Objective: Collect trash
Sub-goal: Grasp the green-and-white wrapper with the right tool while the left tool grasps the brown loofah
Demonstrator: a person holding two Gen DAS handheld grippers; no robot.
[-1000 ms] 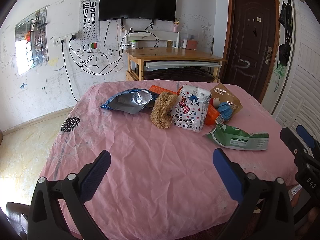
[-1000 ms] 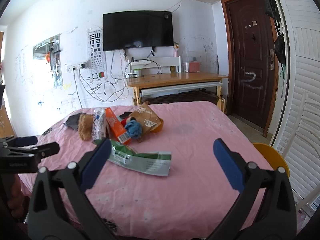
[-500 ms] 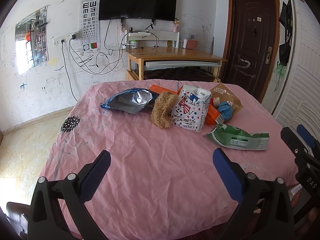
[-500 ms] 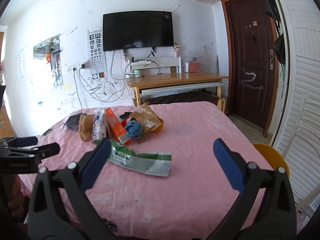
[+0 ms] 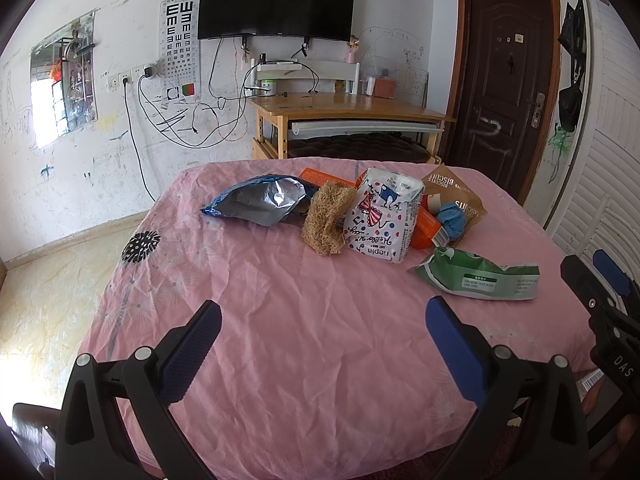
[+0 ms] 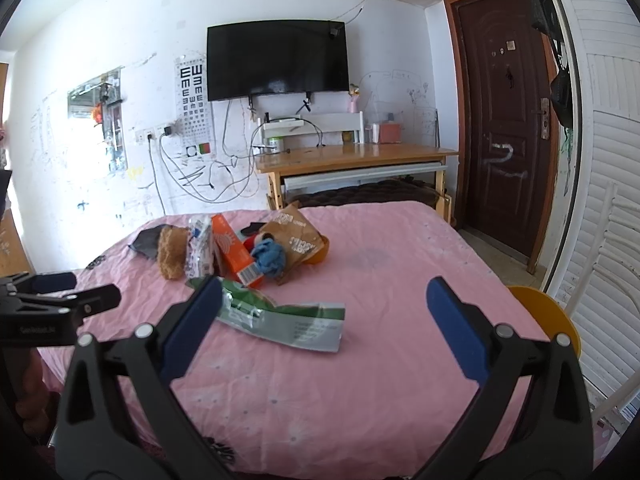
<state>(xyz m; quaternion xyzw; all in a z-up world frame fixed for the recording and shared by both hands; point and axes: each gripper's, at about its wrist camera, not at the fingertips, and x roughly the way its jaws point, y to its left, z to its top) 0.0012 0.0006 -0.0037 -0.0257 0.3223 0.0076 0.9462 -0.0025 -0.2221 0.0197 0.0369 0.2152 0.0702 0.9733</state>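
Both grippers empty: left gripper (image 5: 320, 338) and right gripper (image 6: 323, 316) jaws apart; green wrapper (image 6: 280, 318) just ahead of right's left finger, trash pile (image 5: 360, 216) farther ahead.

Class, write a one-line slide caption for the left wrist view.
Open left gripper faces wrappers, including a green packet, on a pink tablecloth.

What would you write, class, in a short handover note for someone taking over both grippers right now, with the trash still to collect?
Left gripper: open, empty, over the near part of the pink tablecloth.
Right gripper: open, empty.
Trash lies on the table: green wrapper nearest; behind it orange box, brown biscuit bag, blue cloth ball, dotted tissue pack, fibre scrubber, foil-lined blue bag.
Done: nothing picked up.
Left: everything; no bin in view.
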